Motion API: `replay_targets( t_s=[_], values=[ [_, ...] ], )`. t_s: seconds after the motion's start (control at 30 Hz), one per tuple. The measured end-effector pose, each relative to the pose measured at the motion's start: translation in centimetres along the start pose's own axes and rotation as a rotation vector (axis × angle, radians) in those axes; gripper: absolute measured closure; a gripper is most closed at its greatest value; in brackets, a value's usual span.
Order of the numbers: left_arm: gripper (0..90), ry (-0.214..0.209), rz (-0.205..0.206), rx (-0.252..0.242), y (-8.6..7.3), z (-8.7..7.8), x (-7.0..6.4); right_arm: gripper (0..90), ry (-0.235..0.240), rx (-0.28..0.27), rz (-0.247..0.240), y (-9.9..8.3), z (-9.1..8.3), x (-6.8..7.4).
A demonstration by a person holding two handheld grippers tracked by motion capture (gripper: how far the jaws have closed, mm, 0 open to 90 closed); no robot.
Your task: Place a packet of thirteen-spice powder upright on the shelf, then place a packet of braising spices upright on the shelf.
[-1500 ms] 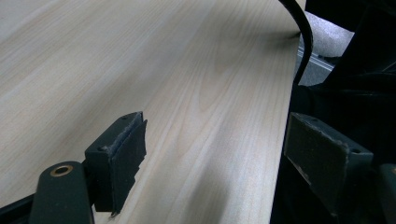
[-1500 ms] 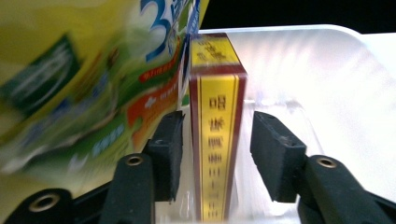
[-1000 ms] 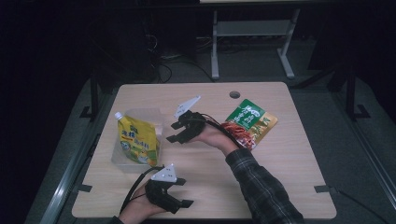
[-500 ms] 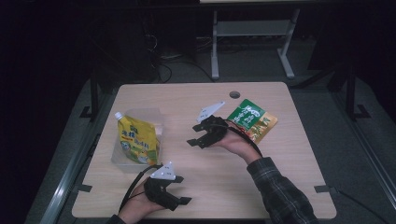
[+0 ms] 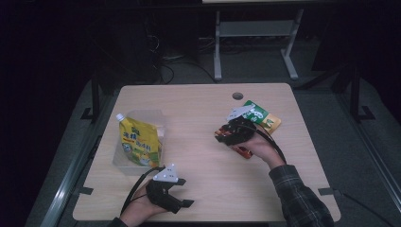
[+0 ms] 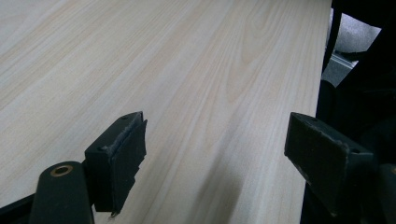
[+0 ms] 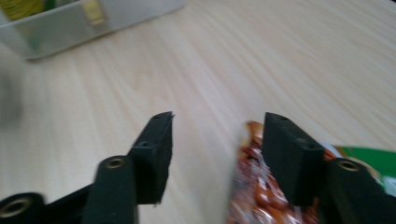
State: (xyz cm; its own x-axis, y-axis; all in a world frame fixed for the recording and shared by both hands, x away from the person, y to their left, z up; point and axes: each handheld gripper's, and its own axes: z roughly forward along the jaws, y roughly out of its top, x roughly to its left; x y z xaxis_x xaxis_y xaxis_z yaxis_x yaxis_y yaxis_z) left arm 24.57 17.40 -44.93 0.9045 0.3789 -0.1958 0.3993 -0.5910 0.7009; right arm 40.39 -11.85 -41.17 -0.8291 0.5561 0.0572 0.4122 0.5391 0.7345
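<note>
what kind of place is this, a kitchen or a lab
Most likely a lab or recording room: a bare wooden table on grey floor, dark surroundings, a metal stand and loose cables behind it.

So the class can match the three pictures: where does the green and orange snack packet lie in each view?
High view: snack packet right of centre, under the right gripper.
Left gripper view: bare table, with no packet in that picture.
Right gripper view: bottom right, by the right jaw.
Shared landmark: the pale wooden table.
</note>
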Motion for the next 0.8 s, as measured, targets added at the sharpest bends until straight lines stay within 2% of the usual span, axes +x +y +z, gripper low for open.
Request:
replay_targets(
  t_s=[0.03, 0.1, 0.13, 0.17, 0.2, 0.27, 0.3, 0.33, 0.37, 0.4, 0.47, 0.53, 0.57, 0.6, 0.63, 0.67, 0.73, 0.77, 0.8],
  values=[
    [19.9, 0.000, 0.000, 0.000, 0.0, 0.0, 0.0, 46.3, 0.000, 0.000, 0.000, 0.0, 0.0, 0.0],
    [19.9, -0.002, -0.006, 0.003, 0.0, 0.0, -0.1, 50.5, -0.038, -0.007, 0.028, -0.4, -0.4, -1.0],
    [19.9, 0.000, 0.000, 0.007, 0.0, -0.1, 0.0, 56.1, -0.071, -0.018, 0.063, -0.8, -0.9, -1.9],
    [19.9, 0.000, 0.000, 0.007, 0.0, -0.1, 0.0, 56.1, -0.071, -0.018, 0.063, -0.8, -0.9, -1.9],
    [19.9, 0.002, 0.006, 0.006, 0.0, -0.1, 0.0, 59.8, -0.090, -0.022, 0.075, -1.0, -1.1, -2.5],
    [19.9, -0.002, 0.004, 0.001, 0.0, 0.0, 0.0, 69.7, -0.129, -0.044, 0.139, -1.7, -1.8, -4.1],
    [19.9, -0.002, 0.004, 0.001, 0.0, 0.0, 0.0, 69.7, -0.129, -0.044, 0.139, -1.7, -1.8, -4.1],
    [19.9, -0.003, 0.004, 0.001, 0.0, 0.0, 0.0, 75.7, -0.155, -0.066, 0.182, -2.2, -2.2, -5.3],
    [19.9, -0.003, 0.005, 0.002, 0.0, 0.0, 0.0, 75.7, -0.155, -0.066, 0.182, -2.2, -2.2, -5.3],
    [19.9, -0.004, 0.004, 0.002, 0.0, 0.0, 0.0, 79.4, -0.170, -0.072, 0.199, -2.5, -2.4, -5.9],
    [19.9, -0.006, 0.003, 0.001, 0.0, -0.1, 0.0, 86.5, -0.203, -0.091, 0.258, -3.3, -2.8, -7.2],
    [19.9, -0.006, 0.003, 0.001, 0.0, -0.1, 0.0, 87.2, -0.217, -0.086, 0.268, -3.5, -3.0, -7.7],
    [19.9, -0.006, 0.003, 0.001, 0.0, -0.1, 0.0, 87.6, -0.245, -0.079, 0.266, -3.6, -3.1, -8.2],
    [19.9, -0.005, 0.001, 0.001, 0.0, -0.1, 0.0, 88.4, -0.279, -0.077, 0.288, -3.7, -3.4, -9.0],
    [19.9, -0.005, 0.001, 0.001, 0.0, -0.1, 0.0, 88.4, -0.279, -0.077, 0.288, -3.7, -3.4, -9.0],
    [19.9, -0.006, 0.000, -0.001, 0.0, -0.1, 0.0, 89.4, -0.323, -0.091, 0.314, -3.8, -3.7, -9.9],
    [19.9, -0.007, 0.002, -0.001, 0.1, -0.1, 0.0, 89.4, -0.353, -0.121, 0.344, -4.0, -3.9, -10.6],
    [19.9, -0.007, 0.004, 0.000, 0.1, -0.1, 0.0, 89.4, -0.353, -0.121, 0.344, -4.0, -3.9, -10.6],
    [19.9, -0.008, 0.002, -0.002, 0.1, -0.1, -0.1, 89.5, -0.412, -0.094, 0.381, -4.2, -3.5, -11.4]
  ],
)
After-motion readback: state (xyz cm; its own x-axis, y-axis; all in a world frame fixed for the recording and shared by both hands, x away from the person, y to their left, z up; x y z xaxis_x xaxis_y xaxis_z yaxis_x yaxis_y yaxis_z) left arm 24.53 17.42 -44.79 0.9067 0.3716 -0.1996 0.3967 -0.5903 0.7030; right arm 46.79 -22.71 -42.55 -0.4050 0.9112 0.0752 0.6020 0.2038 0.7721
